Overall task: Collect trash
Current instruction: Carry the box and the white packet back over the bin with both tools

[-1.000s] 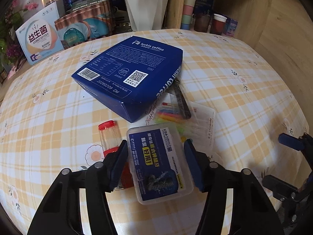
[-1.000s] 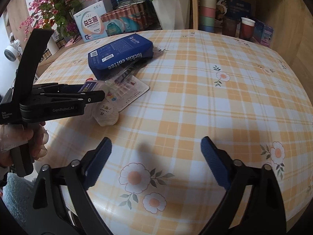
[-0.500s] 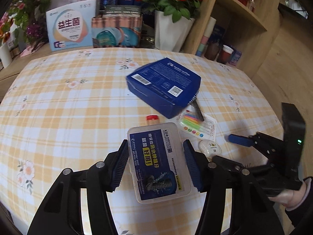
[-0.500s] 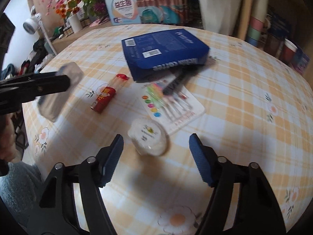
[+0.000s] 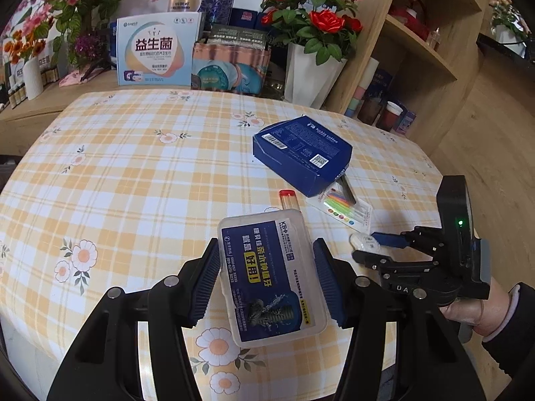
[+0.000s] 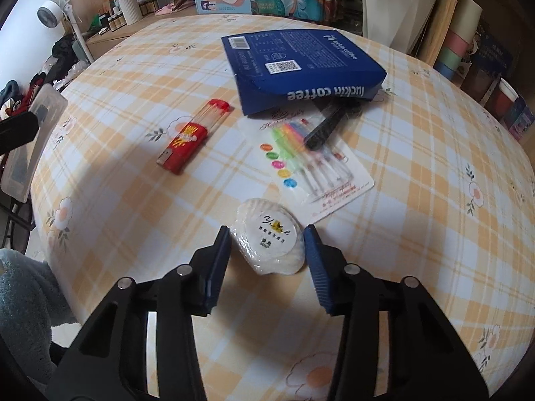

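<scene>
Two claws are working at once. Nearest in the left wrist view, the left claw (image 5: 265,279) is gripping a clear plastic box (image 5: 271,275) with a blue label, pads pressing its two long sides, so the box's long axis is running straight out along the fingers and above the table (image 5: 133,180). In the right wrist view, the right claw (image 6: 267,260) is spread wide and lying low over the checked cloth, with the white shell-shaped soap packet (image 6: 271,239) sitting between its fingers; neither pad seems to be touching it yet. The packet is lying dead ahead, slightly wider across than deep, so a plain squeeze looks like all the next move is asking for.

Farther out, the red toothpick tube (image 6: 192,137) is lying to the left, its long axis slanting from near left to far right. The marker card (image 6: 314,163) is lying to the right of it, with a dark pen (image 6: 326,127) across its far end. Beyond them the blue luckin coffee box (image 6: 301,63) is resting flat.

Only the right view is showing the packet whole; the left view is catching just a sliver of it beside the right claw's tip, yet it alone is showing the box label.
</scene>
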